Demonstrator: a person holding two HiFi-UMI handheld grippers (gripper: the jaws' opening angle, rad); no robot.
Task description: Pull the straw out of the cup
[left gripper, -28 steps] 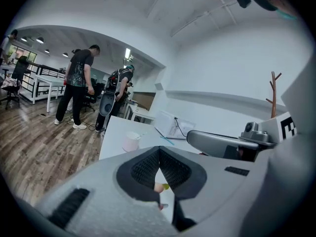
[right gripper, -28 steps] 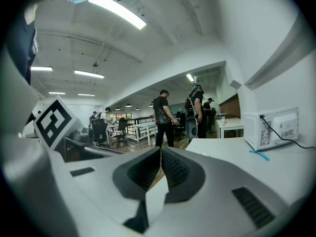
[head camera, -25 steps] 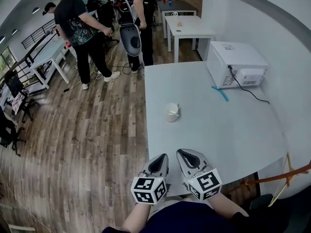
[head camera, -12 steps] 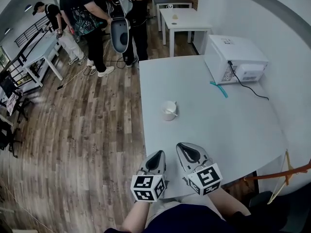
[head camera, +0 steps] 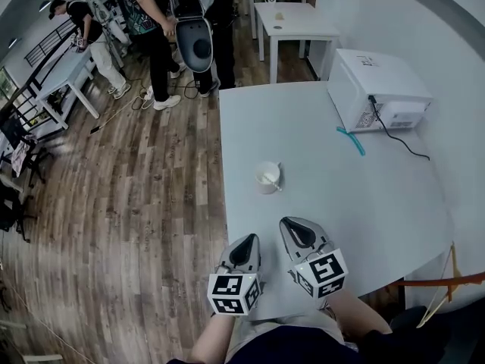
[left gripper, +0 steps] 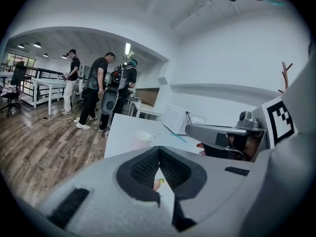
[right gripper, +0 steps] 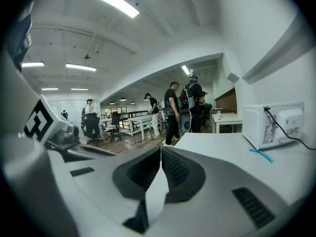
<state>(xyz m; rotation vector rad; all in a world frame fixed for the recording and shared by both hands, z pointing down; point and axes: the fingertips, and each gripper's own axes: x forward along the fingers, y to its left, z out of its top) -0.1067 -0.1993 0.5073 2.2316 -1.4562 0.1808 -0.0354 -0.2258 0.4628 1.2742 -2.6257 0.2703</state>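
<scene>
A white paper cup (head camera: 267, 177) stands on the grey table (head camera: 364, 203), with a short pale straw (head camera: 279, 174) leaning over its right rim. Both grippers hover side by side over the table's near edge, well short of the cup. My left gripper (head camera: 244, 250) is shut and holds nothing. My right gripper (head camera: 297, 233) is also shut and holds nothing. In the left gripper view the cup (left gripper: 144, 136) and straw (left gripper: 157, 133) lie ahead, beyond the closed tips (left gripper: 159, 149). The right gripper view looks past its closed tips (right gripper: 161, 149) along the table, and the cup is not visible there.
A white microwave (head camera: 379, 89) with a black cable sits at the table's far right, and a teal straw (head camera: 350, 140) lies in front of it. People with equipment stand on the wooden floor (head camera: 136, 203) beyond the table's far left corner. A white wall runs along the right.
Both grippers have crept a little toward the cup, still shut. The head view has shifted slightly, and the people at the back have moved.
</scene>
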